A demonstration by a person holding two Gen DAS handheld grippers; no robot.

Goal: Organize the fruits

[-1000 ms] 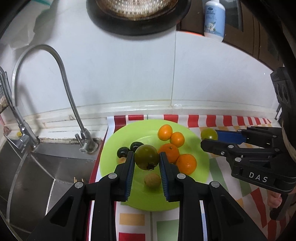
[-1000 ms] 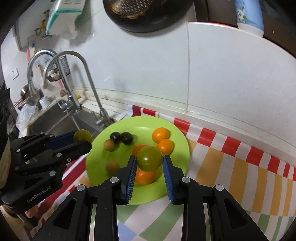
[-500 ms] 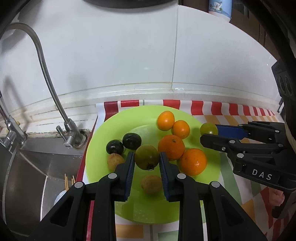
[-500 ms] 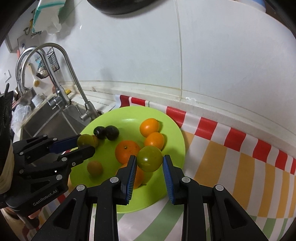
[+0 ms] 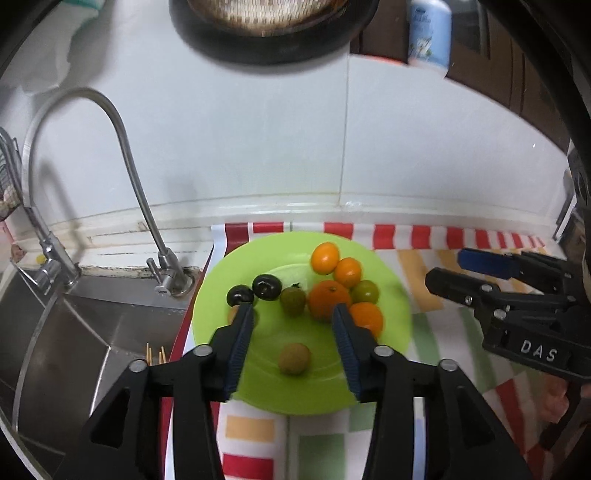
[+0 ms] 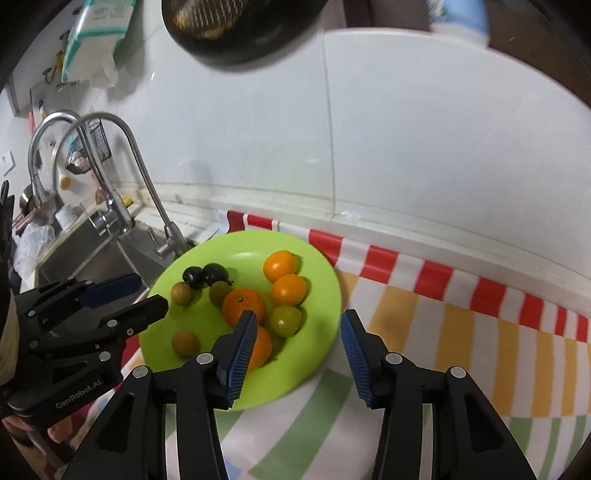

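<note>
A lime green plate [image 5: 258, 384] [image 6: 314, 266] holds several fruits: oranges [image 5: 330, 300] [image 6: 244, 307], two dark plums [image 5: 267, 286] [image 6: 215, 273], two green tomatoes [image 5: 292, 301] [image 5: 365, 291] [image 6: 284, 321] [image 6: 220, 293] and small brownish fruits [image 5: 294, 358] [image 6: 185, 343]. My left gripper [image 5: 293, 315] is open and empty above the plate's near half; it also shows in the right wrist view [image 6: 136, 291]. My right gripper [image 6: 298, 325] is open and empty over the plate's right edge; it also shows in the left wrist view [image 5: 452, 266].
The plate lies on a striped cloth [image 6: 461, 332] [image 5: 424, 266]. A steel sink [image 5: 74, 332] with a curved tap [image 5: 125, 155] is to the left. A white tiled wall [image 5: 332, 129] is behind. A dark pan [image 5: 273, 33] hangs above.
Both grippers opened and let go of their green tomatoes, which now lie on the plate. Both grippers have drawn back and up from the plate.
</note>
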